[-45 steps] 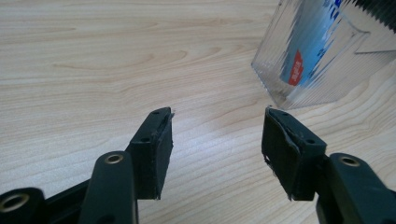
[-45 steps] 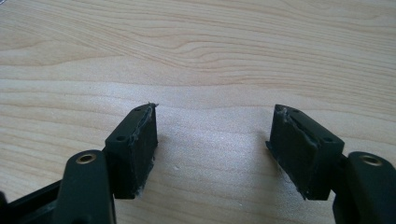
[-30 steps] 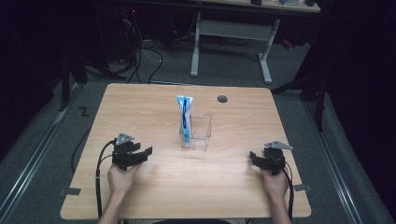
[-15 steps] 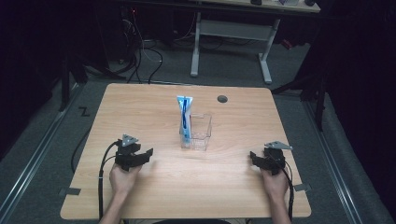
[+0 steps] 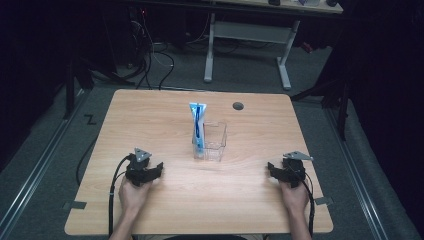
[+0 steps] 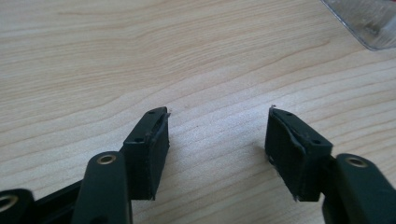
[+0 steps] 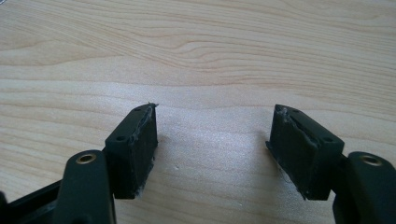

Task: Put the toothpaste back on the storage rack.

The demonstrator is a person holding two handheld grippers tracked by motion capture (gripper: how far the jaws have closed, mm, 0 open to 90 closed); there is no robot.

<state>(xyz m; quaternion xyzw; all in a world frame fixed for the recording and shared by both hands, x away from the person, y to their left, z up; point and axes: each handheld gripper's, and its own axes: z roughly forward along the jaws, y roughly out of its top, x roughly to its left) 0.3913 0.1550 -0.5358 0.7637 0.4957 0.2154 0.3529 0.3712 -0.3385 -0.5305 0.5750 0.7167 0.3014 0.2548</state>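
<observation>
Your left gripper (image 5: 145,171) rests low on the near left part of the table (image 5: 150,115), a pale wood-grain top with rounded corners, and your right gripper (image 5: 286,171) sits on the near right, the two well apart. In the left gripper view your jaws stand wide with nothing between them: blocky black pieces faced with ribbed rubber pads (image 6: 158,154), the pad edges a little frayed, and only bare wood grain between them. The right gripper view shows the same, jaws wide and empty over the table, its pads (image 7: 145,147) worn at the corners. Each gripper carries a grey three-cornered plate on top and trails a black cable off the near edge. Near the table's middle, between and beyond your hands, stands a clear, square-sided plastic container (image 5: 214,141), and a flat blue and white pouch (image 5: 198,127) stands upright at its left side. A small round dark grommet (image 5: 238,105) sits in the far part of the table.
</observation>
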